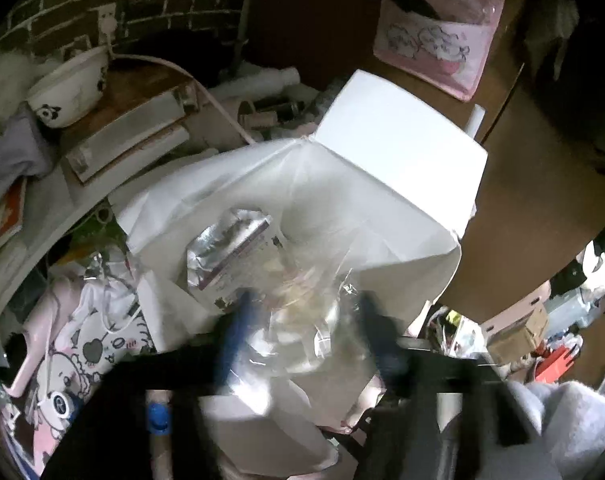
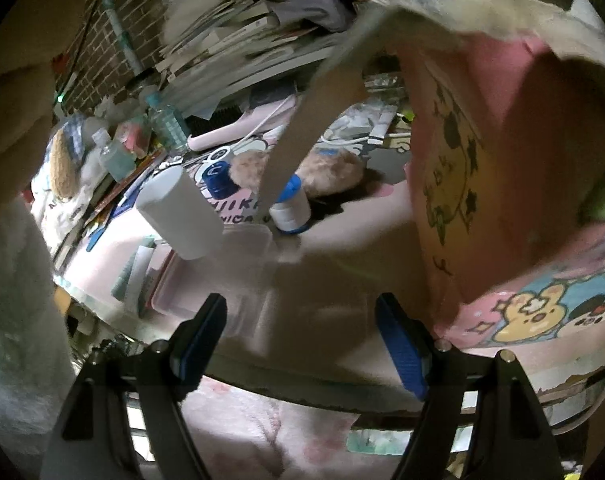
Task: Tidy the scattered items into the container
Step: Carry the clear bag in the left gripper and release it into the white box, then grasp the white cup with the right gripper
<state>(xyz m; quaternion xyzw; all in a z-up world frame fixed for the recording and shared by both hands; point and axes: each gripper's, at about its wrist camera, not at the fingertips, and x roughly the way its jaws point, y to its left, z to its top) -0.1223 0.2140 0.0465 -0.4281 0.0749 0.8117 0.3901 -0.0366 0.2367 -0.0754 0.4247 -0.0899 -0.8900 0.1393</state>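
White paper fills most of my left view: a white paper bag (image 1: pixel 382 168) stands open on the cluttered desk, its mouth turned toward me. My left gripper (image 1: pixel 306 320) hangs at that mouth with a crinkled clear plastic packet (image 1: pixel 302 312) between its blue-padded fingers (image 1: pixel 238 320). The fingers sit well apart and the picture is blurred there, so I cannot tell whether they press the packet or merely frame it. Just beyond it, inside the bag, lies a silver foil pouch (image 1: pixel 226 248).

My right gripper (image 2: pixel 302 332) is spread wide with nothing between its fingers, hovering above the near edge of the pink desk mat (image 2: pixel 342 232). Ahead of it on the mat lie a white cylinder bottle (image 2: pixel 178 212) on its side, a small white bottle with a blue cap (image 2: pixel 290 208) tilted over, and a blue cap (image 2: pixel 218 178) near a fuzzy tan plush (image 2: pixel 326 172). A pink cartoon-printed bag (image 2: pixel 502 200) looms close on the right.
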